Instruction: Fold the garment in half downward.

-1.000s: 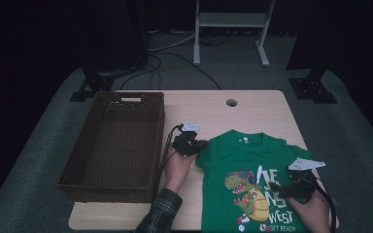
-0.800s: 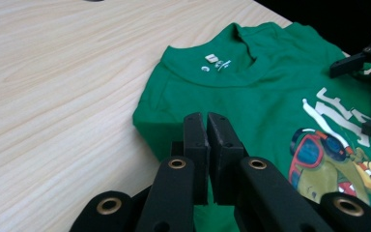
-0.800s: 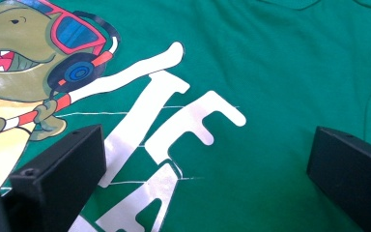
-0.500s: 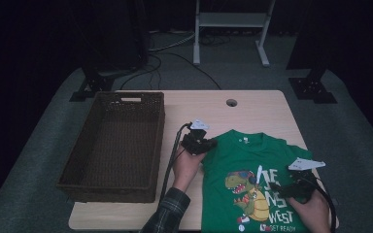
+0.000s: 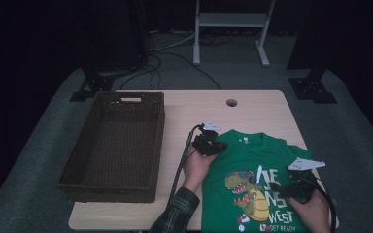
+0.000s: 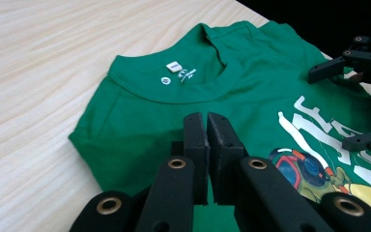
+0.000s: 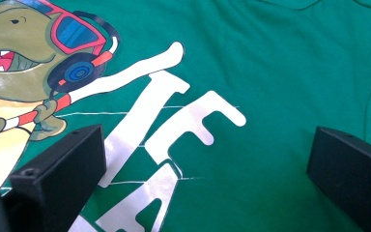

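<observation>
A green shirt (image 5: 262,184) lies flat on the near right part of the table (image 5: 257,109), collar toward the far side, dinosaur print and white lettering facing up. The left gripper (image 5: 212,144) sits at the shirt's far left shoulder, just left of the collar. In the left gripper view its jaws are pressed together, only a thin slit between them, with nothing caught there. The tips of the left gripper (image 6: 206,126) hover over the green cloth near the shoulder edge; the collar tag shows a little beyond them.

Over on the right, the right gripper (image 5: 296,187) rests above the lettering on the shirt's right half — jaws spread wide. In the right gripper view the shirt (image 7: 270,72) fills the gap between the two black jaws, white letters running between them and the dinosaur's headphones off to the left. Whether those jaws touch the cloth I cannot tell.

Left of the shirt, well apart from it, stands a dark wicker basket (image 5: 82,165).
</observation>
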Action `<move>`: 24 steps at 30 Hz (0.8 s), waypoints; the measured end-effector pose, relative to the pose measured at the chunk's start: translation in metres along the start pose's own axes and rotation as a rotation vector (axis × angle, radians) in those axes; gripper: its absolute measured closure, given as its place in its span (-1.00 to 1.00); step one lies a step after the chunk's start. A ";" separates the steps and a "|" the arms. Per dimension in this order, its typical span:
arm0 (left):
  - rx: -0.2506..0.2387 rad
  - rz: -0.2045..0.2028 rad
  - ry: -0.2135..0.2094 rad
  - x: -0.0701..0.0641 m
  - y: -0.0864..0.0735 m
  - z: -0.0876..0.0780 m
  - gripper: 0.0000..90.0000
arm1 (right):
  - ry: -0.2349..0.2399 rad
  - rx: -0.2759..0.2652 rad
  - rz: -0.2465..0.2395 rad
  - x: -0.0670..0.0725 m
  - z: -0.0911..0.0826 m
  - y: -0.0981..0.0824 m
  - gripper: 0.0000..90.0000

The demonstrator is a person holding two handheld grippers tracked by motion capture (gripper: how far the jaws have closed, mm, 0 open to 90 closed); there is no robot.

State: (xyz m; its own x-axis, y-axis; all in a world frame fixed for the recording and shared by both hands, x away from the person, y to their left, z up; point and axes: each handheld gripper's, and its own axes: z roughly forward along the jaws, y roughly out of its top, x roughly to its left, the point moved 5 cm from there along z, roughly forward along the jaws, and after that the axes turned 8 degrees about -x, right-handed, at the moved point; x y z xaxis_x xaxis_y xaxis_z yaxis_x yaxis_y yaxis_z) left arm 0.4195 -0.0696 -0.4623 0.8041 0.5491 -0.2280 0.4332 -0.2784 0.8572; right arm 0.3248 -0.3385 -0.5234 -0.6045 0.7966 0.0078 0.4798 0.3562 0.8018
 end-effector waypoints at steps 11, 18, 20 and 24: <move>0.018 -0.020 -0.023 -0.002 -0.006 0.019 0.94 | 0.000 0.000 0.000 0.000 0.000 0.000 -1.00; 0.020 -0.032 -0.036 -0.003 -0.011 0.028 0.89 | 0.000 0.000 0.000 0.000 0.000 0.000 -1.00; 0.017 -0.033 -0.037 -0.002 -0.011 0.028 0.87 | 0.000 0.000 0.000 0.000 0.000 0.000 -1.00; -0.003 -0.033 -0.025 -0.002 -0.010 0.026 0.71 | 0.000 0.000 0.000 0.000 0.000 0.000 -1.00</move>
State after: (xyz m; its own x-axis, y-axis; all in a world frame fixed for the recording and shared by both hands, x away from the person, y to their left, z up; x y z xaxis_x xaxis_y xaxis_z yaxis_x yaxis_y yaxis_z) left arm 0.4245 -0.0888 -0.4823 0.7994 0.5377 -0.2681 0.4586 -0.2579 0.8504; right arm 0.3248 -0.3385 -0.5234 -0.6044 0.7967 0.0080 0.4799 0.3560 0.8019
